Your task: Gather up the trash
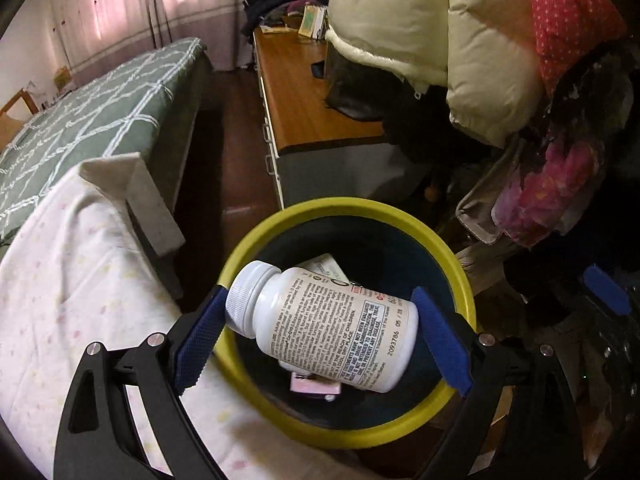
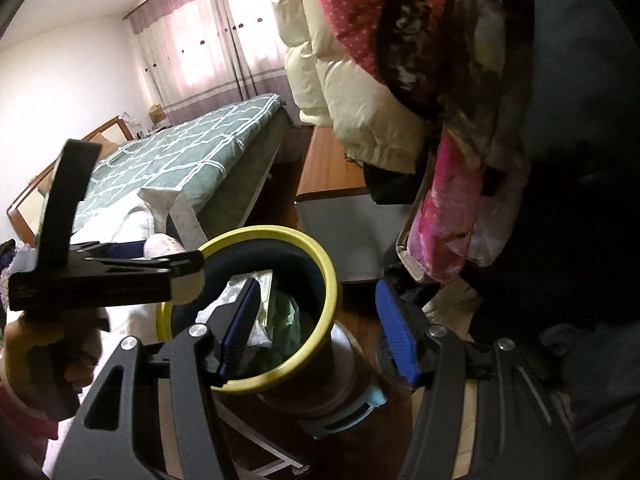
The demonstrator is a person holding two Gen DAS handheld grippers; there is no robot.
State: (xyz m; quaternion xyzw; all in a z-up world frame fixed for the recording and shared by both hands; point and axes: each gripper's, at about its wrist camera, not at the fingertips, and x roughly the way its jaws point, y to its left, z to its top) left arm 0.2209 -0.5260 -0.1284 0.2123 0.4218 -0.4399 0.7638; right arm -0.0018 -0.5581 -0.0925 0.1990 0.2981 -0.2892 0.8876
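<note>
One white pill bottle [image 1: 324, 324] hangs over your yellow-rimmed bin [image 1: 460, 280].
Your left gripper [image 1: 320, 340] spans it cap to base, jaws wide; your right gripper [image 2: 316, 320] stands half open, empty.

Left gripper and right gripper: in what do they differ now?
The left gripper holds a white bottle between its fingers; the right gripper holds nothing. The left gripper is over the bin's mouth; the right gripper points at its rim. Both have blue fingers.
</note>
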